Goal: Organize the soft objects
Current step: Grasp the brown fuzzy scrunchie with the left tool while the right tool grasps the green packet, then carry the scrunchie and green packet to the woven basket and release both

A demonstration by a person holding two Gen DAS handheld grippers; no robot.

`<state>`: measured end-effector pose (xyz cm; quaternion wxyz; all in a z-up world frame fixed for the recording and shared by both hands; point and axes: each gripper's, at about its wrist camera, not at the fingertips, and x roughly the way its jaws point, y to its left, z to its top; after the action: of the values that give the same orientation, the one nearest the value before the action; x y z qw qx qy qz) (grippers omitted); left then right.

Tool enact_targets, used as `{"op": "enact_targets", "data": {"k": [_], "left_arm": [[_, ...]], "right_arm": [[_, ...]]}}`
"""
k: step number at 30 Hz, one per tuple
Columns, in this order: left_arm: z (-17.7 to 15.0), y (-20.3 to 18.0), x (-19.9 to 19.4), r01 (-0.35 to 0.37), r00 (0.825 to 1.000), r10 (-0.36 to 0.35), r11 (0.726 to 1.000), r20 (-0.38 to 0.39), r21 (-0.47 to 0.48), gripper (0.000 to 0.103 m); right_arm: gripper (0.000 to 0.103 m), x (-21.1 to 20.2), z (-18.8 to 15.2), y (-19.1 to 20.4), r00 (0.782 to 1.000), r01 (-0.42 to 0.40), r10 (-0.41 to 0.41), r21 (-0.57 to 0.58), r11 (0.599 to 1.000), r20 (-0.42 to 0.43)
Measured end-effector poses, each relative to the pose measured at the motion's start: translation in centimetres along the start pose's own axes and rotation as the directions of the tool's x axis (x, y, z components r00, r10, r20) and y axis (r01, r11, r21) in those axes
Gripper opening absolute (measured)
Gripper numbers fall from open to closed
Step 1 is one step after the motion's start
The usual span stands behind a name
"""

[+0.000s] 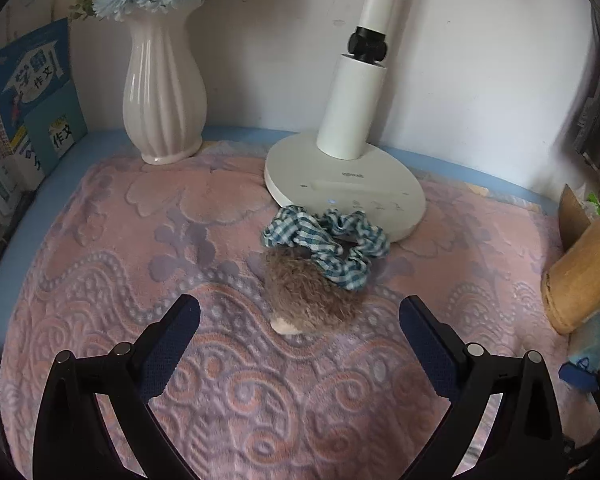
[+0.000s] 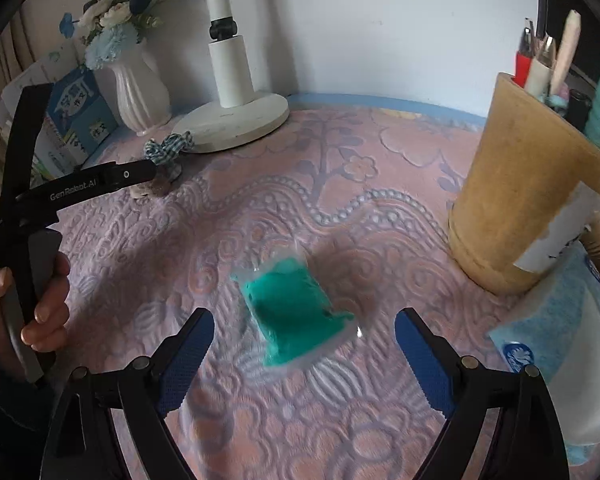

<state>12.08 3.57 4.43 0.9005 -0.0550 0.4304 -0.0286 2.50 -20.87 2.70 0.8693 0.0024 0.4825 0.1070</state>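
A brown furry plush [image 1: 310,294] lies on the pink patterned cloth [image 1: 140,240], with a blue-and-white checked scrunchie [image 1: 330,244] resting partly on it. My left gripper [image 1: 300,312] stands open just in front of the plush, one finger on each side, not touching it. In the right wrist view a teal soft object in a clear wrapper [image 2: 296,312] lies on the cloth. My right gripper [image 2: 304,328] is open around its near end, pads apart from it. The scrunchie [image 2: 168,148] and the left gripper's body [image 2: 72,190], held by a hand [image 2: 46,304], show at the left.
A white lamp base [image 1: 344,184] stands right behind the scrunchie, a white vase [image 1: 162,92] with blue flowers to its left, books [image 1: 32,92] at far left. A tan cylindrical pen holder [image 2: 520,200] and a tissue pack [image 2: 556,344] stand at the right.
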Motion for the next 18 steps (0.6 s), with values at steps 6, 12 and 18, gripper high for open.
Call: {"op": "enact_targets", "data": {"k": [6,12,18], "left_arm": [[0.4,-0.3,1.0,-0.053,0.998,0.052,0.999,0.019,0.015,0.095],[-0.2,-1.0,1.6,-0.002,1.000,0.002,0.998,-0.005,0.064,0.042],[-0.5,-1.1,0.5,-0.017,0.998,0.014,0.998,0.059,0.065,0.042]], "right_arm": [[0.087,1.5,-0.8,0.2,0.999,0.045,-0.046,0.025,0.999,0.010],[0.065,1.6,-1.0,0.3,0.996,0.085,-0.085,0.017,0.996,0.041],[0.051,1.6,-1.2,1.3,0.993,0.109,-0.107,-0.025,0.994,0.054]]}}
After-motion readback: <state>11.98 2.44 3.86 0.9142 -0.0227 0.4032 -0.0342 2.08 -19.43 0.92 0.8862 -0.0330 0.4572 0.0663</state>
